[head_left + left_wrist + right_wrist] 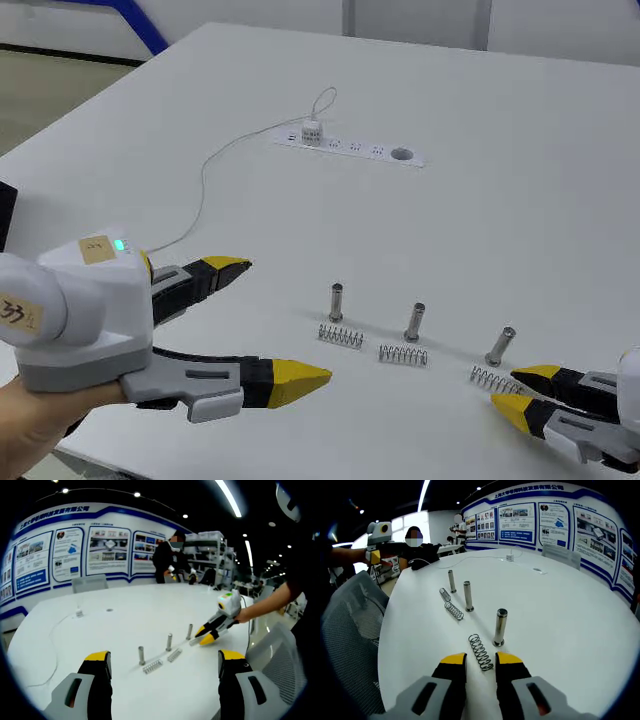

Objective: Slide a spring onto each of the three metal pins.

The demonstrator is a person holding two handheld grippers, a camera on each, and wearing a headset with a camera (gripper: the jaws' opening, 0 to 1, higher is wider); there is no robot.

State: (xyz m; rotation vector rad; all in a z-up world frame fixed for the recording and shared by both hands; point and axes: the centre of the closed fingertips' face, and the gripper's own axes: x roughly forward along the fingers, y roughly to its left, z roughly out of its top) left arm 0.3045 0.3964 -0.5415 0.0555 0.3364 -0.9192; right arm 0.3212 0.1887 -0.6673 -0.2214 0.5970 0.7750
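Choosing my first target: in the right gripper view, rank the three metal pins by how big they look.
Largest: nearest pin.
Then: middle pin.
Smallest: far pin.
This is likely just nearness to the camera, not true size.

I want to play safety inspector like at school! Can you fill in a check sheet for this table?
Surface: white table, bare-looking.
Job's things: three metal pins upright; three springs lying beside them, none on.
Clutter: nothing seen.
Grippers: left gripper wide open; right gripper, fingers slightly apart at a spring's end.
Cables: white cable from a plug in the power strip.
Surroundings: wall posters, mesh chair, people.
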